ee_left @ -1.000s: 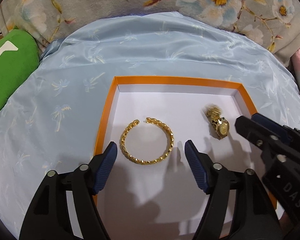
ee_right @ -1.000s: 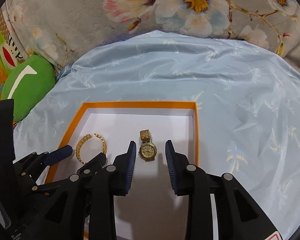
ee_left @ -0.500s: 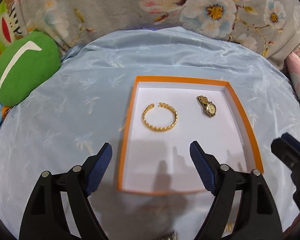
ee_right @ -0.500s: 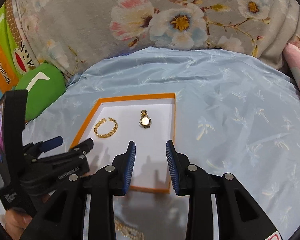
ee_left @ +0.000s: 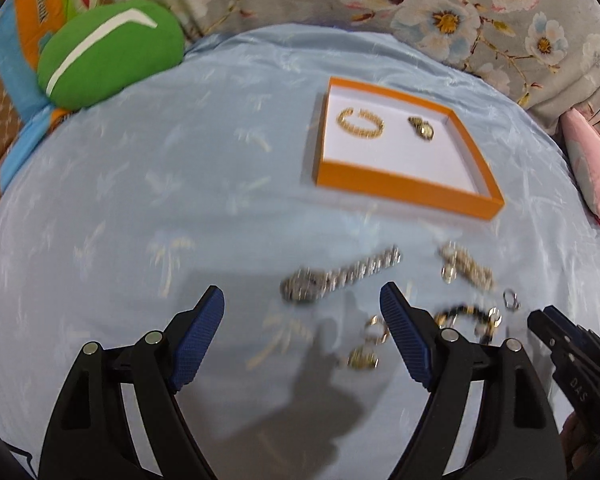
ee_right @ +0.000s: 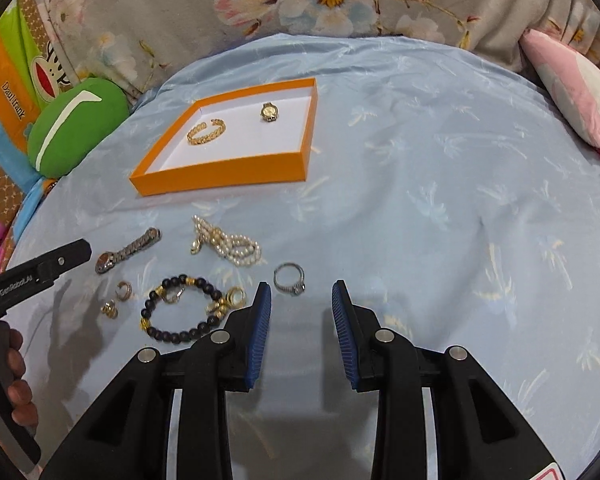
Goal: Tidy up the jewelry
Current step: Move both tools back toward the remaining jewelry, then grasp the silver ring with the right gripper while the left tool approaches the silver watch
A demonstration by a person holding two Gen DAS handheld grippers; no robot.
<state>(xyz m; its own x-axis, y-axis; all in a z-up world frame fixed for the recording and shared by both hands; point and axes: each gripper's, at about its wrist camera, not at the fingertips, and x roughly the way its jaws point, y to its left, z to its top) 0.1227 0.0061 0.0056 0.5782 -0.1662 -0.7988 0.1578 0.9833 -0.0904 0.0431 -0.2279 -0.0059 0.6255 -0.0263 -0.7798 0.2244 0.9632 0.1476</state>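
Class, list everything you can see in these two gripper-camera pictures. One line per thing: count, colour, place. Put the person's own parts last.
box: 1, orange with white inside, on the blue cloth
open bangle: 1, gold, inside the box, left part
small watch: 1, gold, inside the box, right of the bangle
metal-band watch: 1, silver-grey, on the cloth in front of the box
pearl strand: 1, cream, bunched on the cloth
bead bracelet: 1, black with gold beads, on the cloth
ring: 1, silver, ahead of the right gripper
small earrings: 2, gold, left of the bead bracelet
blue cloth: 1, pale blue
cushion: 1, green, far left
left gripper: open, empty
right gripper: open, empty
hand: 1, on the left gripper's handle
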